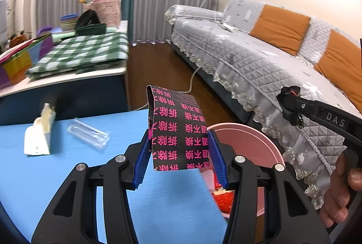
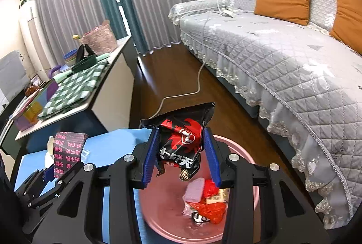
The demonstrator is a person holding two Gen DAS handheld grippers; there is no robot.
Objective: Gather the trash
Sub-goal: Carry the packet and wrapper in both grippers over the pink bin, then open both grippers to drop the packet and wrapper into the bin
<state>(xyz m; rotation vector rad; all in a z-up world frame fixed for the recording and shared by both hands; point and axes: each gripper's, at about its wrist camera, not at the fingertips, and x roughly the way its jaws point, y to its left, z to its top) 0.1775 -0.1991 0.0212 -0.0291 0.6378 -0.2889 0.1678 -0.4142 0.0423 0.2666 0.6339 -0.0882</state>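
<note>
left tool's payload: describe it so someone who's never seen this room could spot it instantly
Start at the blue table beside the grey sofa, with a pink bin at its edge. The left tool grips a flat black card upright near that edge. Rows of bright pink characters cover it, unlike the clear plastic tube and white carton lying on the table.

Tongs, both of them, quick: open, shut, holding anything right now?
Left tongs: shut on the black card with pink print.
Right tongs: shut on the black and red snack bag, above the pink bin.
</note>
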